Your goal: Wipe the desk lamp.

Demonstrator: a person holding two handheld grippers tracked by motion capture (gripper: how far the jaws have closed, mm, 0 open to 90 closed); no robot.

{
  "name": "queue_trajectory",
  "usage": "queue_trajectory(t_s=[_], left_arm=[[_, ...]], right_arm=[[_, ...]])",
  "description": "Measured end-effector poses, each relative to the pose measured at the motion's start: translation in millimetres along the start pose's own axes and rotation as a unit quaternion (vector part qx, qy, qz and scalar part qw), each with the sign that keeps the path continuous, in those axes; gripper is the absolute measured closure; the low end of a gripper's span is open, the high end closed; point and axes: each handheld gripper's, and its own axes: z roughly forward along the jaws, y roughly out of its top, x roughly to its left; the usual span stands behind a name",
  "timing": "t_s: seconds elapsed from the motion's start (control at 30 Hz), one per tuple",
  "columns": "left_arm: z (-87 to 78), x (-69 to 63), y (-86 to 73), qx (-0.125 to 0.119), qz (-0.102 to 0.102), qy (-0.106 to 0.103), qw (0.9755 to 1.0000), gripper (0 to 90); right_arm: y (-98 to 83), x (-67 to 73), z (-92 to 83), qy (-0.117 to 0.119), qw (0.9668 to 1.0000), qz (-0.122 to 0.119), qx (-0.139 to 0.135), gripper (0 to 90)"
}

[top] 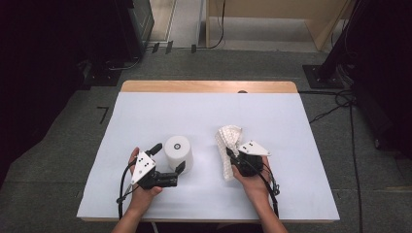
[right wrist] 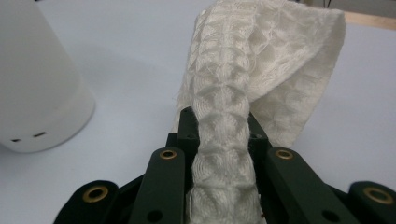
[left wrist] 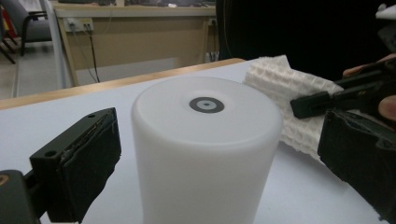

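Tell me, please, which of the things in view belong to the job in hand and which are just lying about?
In the job:
- white cylinder, standing between the open left gripper
- white waffle cloth, clamped in the right gripper

Lying about:
- cables on the floor beyond the table
- wooden desk in the background

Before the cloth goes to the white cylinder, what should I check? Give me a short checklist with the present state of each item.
1. Right gripper shut on the cloth: ok, the cloth is pinched between its jaws in the right gripper view.
2. Cloth off the table: cannot tell; part of it hangs low.
3. Cylinder upright: ok.
4. Left gripper steadying the cylinder: not ok, its jaws stand open on either side, with gaps.
5. Path from cloth to cylinder free: ok, bare table between them.
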Motion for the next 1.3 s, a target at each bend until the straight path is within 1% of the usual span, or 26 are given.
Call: queue_trajectory(t_s=[0.03, 0.07, 0.13, 0.23, 0.3, 0.37, 0.4, 0.43, 0.47, 0.57, 0.6, 0.63, 0.67, 0.7, 0.73, 0.77, 0.83, 0.87, 0.9, 0.93, 1.0, 1.03, 1.1, 1.17, 1.27, 1.3], left_arm=[[-1.4, 1.3, 0.3, -0.003, -0.001, 0.006, 1.0, 0.1], [-4.5, 4.5, 0.4, -0.007, -0.004, 0.016, 0.9998, 0.1], [-7.4, 8.4, -0.4, -0.01, -0.006, 0.028, 0.9995, 0.1], [-10.9, 15.2, -0.9, -0.012, -0.015, 0.045, 0.9988, 0.1], [-13.1, 18.6, -0.2, -0.015, -0.019, 0.05, 0.9985, 0.1], [-15.8, 22.7, 1.3, -0.02, -0.028, 0.061, 0.9976, 0.1], [-16.6, 25.7, 2.4, -0.021, -0.04, 0.064, 0.9969, 0.1], [-18.0, 28.8, 4.0, -0.022, -0.057, 0.07, 0.9957, 0.1], [-19.3, 30.4, 5.3, -0.024, -0.067, 0.077, 0.9945, 0.1], [-25.2, 34.4, 8.2, -0.022, -0.066, 0.096, 0.993, 0.1], [-28.4, 37.3, 9.1, -0.023, -0.072, 0.097, 0.9924, 0.1], [-32.1, 41.6, 10.0, -0.024, -0.081, 0.102, 0.9912, 0.1], [-34.0, 44.1, 10.2, -0.022, -0.085, 0.104, 0.9907, 0.1], [-36.4, 46.9, 10.2, -0.017, -0.08, 0.109, 0.9907, 0.1], [-39.4, 49.4, 9.7, -0.009, -0.068, 0.119, 0.9906, 0.1], [-43.3, 52.5, 9.1, -0.002, -0.06, 0.125, 0.9904, 0.1], [-51.3, 58.9, 6.9, -0.002, -0.06, 0.13, 0.9897, 0.1], [-56.5, 62.5, 5.1, -0.001, -0.062, 0.136, 0.9888, 0.1], [-62.3, 67.0, 2.4, -0.004, -0.069, 0.141, 0.9876, 0.1], [-65.4, 69.5, 0.6, -0.005, -0.073, 0.144, 0.9869, 0.1], [-72.1, 74.7, -3.9, 0.0, -0.075, 0.157, 0.9848, 0.1], [-74.3, 76.4, -5.6, 0.002, -0.074, 0.163, 0.9839, 0.1], [-80.1, 79.5, -8.2, 0.011, -0.064, 0.17, 0.9833, 0.1], [-85.4, 82.6, -10.3, 0.014, -0.06, 0.175, 0.9826, 0.1], [-92.2, 89.1, -14.8, 0.02, -0.064, 0.185, 0.9805, 0.1], [-94.3, 91.5, -17.7, 0.024, -0.063, 0.191, 0.9792, 0.1]], right_arm=[[-1.4, -0.9, 1.6, -0.004, 1.0, -0.001, 0.004, 75.6], [-2.7, -1.5, 3.6, -0.007, 1.0, 0.0, 0.007, 75.1], [-7.6, -3.6, 10.7, -0.019, 0.9995, -0.006, 0.024, 73.2], [-12.9, -4.9, 16.7, -0.021, 0.9991, 0.003, 0.036, 69.2], [-13.5, -5.1, 17.8, -0.022, 0.9991, 0.01, 0.035, 59.4], [-12.0, -5.7, 15.1, -0.03, 0.9992, 0.01, 0.025, 40.0], [-10.8, -5.6, 12.3, -0.047, 0.9987, 0.009, 0.017, 31.5], [-9.3, -6.3, 8.4, -0.056, 0.9983, 0.012, 0.009, 23.2], [-6.6, -8.9, 2.9, -0.056, 0.9982, 0.02, -0.004, 16.3], [-0.8, -16.4, -11.8, -0.046, 0.9976, 0.039, -0.033, 9.0], [1.5, -19.5, -17.2, -0.044, 0.9972, 0.043, -0.042, 6.7], [3.6, -23.2, -22.3, -0.045, 0.9967, 0.042, -0.053, 5.4], [5.4, -28.0, -28.6, -0.041, 0.9962, 0.045, -0.062, 4.0], [5.8, -31.5, -32.3, -0.043, 0.9958, 0.044, -0.068, 3.1], [5.4, -35.3, -37.5, -0.051, 0.9953, 0.042, -0.07, 2.9], [4.2, -39.4, -42.5, -0.056, 0.9951, 0.04, -0.071, 2.2], [0.5, -49.3, -53.7, -0.069, 0.9944, 0.031, -0.074, 1.8], [-0.8, -53.8, -57.9, -0.07, 0.9943, 0.03, -0.075, 1.3], [-2.5, -60.1, -63.7, -0.074, 0.994, 0.031, -0.075, 1.0], [-5.0, -68.5, -70.9, -0.08, 0.9928, 0.036, -0.081, 1.0], [-9.1, -79.1, -79.9, -0.082, 0.9918, 0.044, -0.087, 1.0], [-11.8, -84.5, -84.0, -0.087, 0.9911, 0.048, -0.089, 1.0], [-18.8, -95.6, -91.4, -0.092, 0.9905, 0.051, -0.088, 1.0], [-25.4, -102.9, -97.7, -0.099, 0.99, 0.052, -0.086, 1.0], [-35.7, -113.3, -107.3, -0.11, 0.9887, 0.052, -0.087, 1.1], [-39.1, -116.4, -110.1, -0.114, 0.9883, 0.052, -0.086, 1.1]])
